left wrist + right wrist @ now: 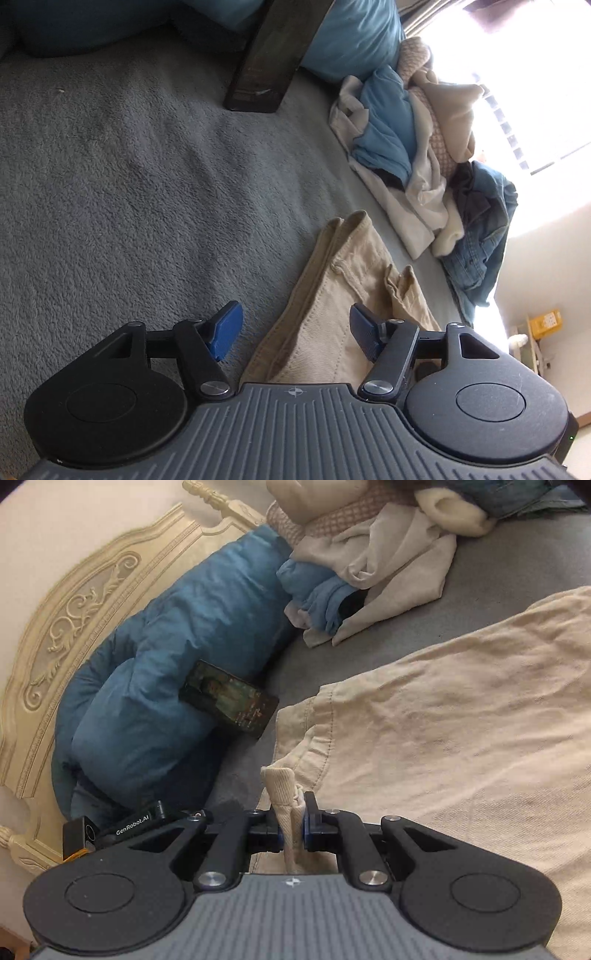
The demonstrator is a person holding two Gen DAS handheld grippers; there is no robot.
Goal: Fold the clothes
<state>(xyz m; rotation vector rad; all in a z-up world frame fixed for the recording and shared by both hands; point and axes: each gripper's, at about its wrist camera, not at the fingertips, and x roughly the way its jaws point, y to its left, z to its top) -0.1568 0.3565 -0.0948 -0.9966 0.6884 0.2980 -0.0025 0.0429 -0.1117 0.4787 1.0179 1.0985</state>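
Right gripper [293, 825] is clamped tight on a bunched fold of the beige trousers [461, 738], which lie spread across the grey blanket [498, 572]. Left gripper [295, 332] hangs wide apart above the trousers' waistband, gripping nothing. The unfolded clothes pile [417, 155] sits well apart, near the blue pillow [177, 635].

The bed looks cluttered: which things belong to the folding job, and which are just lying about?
Part of the job:
beige trousers, pinched by the right gripper
open left gripper
heap of unfolded clothes

Just lying about:
phone
blue pillow
carved headboard
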